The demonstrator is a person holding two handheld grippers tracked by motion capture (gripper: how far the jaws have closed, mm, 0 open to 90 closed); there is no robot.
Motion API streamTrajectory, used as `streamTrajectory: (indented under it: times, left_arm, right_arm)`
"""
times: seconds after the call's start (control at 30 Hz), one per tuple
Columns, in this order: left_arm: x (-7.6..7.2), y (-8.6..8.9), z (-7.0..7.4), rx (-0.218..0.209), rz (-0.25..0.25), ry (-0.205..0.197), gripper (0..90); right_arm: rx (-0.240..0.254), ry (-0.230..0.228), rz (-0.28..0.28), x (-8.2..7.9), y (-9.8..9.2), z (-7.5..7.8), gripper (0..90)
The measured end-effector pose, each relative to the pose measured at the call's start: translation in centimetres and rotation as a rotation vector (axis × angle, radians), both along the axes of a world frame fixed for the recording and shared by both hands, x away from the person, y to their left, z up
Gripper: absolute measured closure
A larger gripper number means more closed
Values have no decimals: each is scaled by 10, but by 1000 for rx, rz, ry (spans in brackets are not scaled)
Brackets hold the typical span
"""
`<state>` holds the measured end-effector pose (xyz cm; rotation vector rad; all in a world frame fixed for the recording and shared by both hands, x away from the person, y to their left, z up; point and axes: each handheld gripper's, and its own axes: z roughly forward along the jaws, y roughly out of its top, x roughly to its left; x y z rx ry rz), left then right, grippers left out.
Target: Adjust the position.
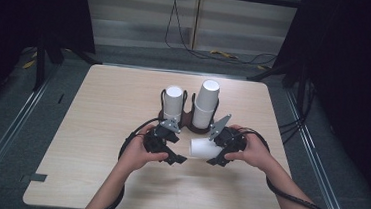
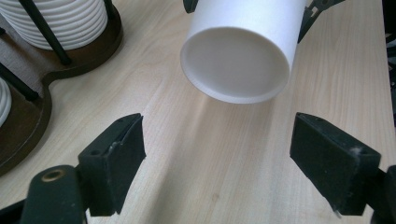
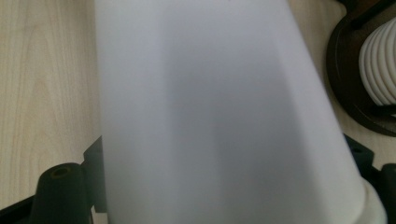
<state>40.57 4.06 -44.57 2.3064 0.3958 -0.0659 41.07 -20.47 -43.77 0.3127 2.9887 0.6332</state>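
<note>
A white paper cup (image 1: 203, 147) lies sideways above the table, and my right gripper (image 1: 215, 150) is shut on it near its rim. In the right gripper view the cup (image 3: 210, 116) runs up between the jaws of that gripper (image 3: 229, 186). Its base points at my left gripper (image 1: 179, 149), which stands open just short of it. In the left gripper view the cup's recessed base (image 2: 236, 63) hangs ahead of the wide-apart jaws of the left gripper (image 2: 217, 161).
A dark brown holder (image 1: 188, 121) with black rods stands behind the grippers at the table's middle. It carries a short stack of white cups (image 1: 173, 101) and a taller stack (image 1: 206, 103). Its base (image 2: 91, 58) (image 3: 345, 93) lies close to both grippers.
</note>
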Motion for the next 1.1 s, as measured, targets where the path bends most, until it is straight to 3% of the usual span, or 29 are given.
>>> streamTrajectory:
  times: [0.4,1.1]
  left_arm:
    - [0,1,0,-5,7,1,179]
    - [-1,1,0,-7,0,-1,182]
  right_arm:
    - [-76,0,9,0,5,8,195]
    - [-127,-2,44,1,13,12,198]
